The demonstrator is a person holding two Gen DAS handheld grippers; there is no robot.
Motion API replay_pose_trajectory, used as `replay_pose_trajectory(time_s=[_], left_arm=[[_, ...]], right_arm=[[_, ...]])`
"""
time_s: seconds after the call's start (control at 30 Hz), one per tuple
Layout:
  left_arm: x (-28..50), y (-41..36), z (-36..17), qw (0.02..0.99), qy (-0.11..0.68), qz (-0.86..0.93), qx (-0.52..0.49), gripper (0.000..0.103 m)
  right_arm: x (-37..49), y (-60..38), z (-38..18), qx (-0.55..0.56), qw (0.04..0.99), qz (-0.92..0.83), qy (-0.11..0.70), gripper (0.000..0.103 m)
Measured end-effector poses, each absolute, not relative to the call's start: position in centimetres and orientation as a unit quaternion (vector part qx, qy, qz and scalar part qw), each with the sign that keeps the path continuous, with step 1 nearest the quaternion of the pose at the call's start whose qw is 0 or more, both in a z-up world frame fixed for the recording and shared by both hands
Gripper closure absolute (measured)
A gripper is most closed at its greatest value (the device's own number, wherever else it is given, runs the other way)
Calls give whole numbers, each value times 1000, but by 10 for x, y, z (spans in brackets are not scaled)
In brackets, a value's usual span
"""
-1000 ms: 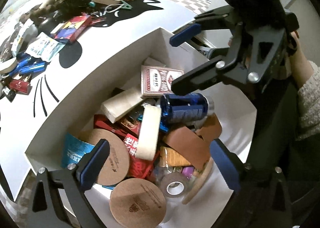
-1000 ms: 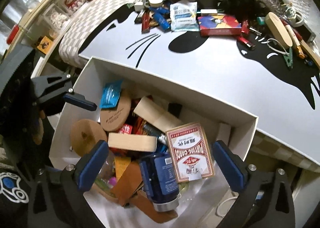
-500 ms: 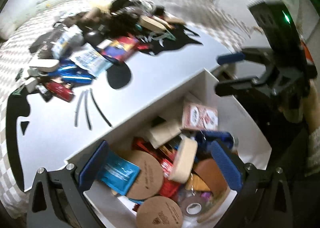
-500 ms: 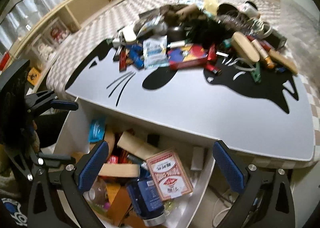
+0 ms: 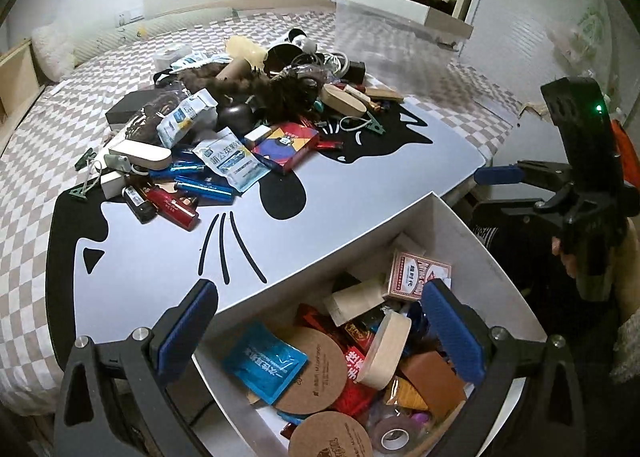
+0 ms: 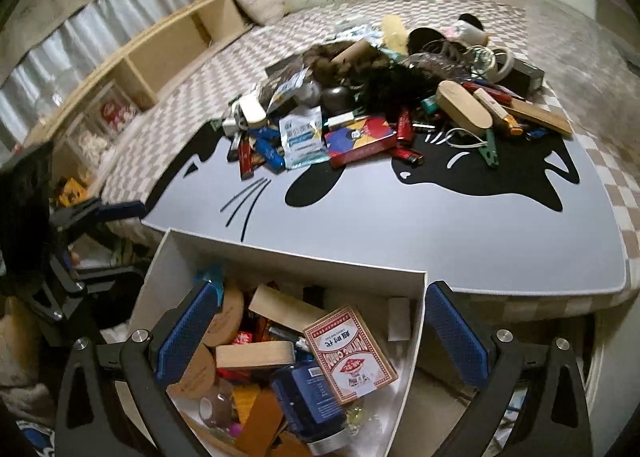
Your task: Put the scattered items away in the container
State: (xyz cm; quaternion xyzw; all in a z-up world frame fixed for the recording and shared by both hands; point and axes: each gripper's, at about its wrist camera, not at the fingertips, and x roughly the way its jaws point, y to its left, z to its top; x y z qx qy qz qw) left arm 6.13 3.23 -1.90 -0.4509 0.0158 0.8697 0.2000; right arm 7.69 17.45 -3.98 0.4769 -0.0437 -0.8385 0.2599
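The white box (image 5: 480,277) stands against the near edge of the cat-print mat (image 5: 360,185), filled with a playing-card pack (image 5: 416,277), cork coasters (image 5: 316,369), wooden blocks and packets. My left gripper (image 5: 320,321) hangs open above it, holding nothing. My right gripper (image 6: 320,329) is open too, over the box (image 6: 300,253), the card pack (image 6: 352,353) and a blue can (image 6: 308,393). A pile of scattered items (image 5: 260,97) covers the mat's far side (image 6: 400,97): a colourful box (image 6: 360,139), lighters, packets. Each gripper shows in the other's view (image 5: 492,193) (image 6: 116,241).
The mat lies on a bed with a checkered sheet (image 5: 32,185). A wooden shelf (image 6: 160,53) runs along the left wall. A clear plastic bin (image 5: 400,29) sits beyond the pile. A person's hand (image 5: 560,253) grips the right tool's handle.
Both grippers have risen and pulled back from inside the box; the views now take in the whole mat and pile. Both stay open and the box contents have not moved.
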Motion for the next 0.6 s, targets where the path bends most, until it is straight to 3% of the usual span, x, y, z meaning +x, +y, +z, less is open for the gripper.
replay_pose_trajectory(time_s=[0.6], left_arm=[[86,12,-31,165,-50,874,-455,0]], right_arm=[[129,162,-42,431,264,-863,14,0]])
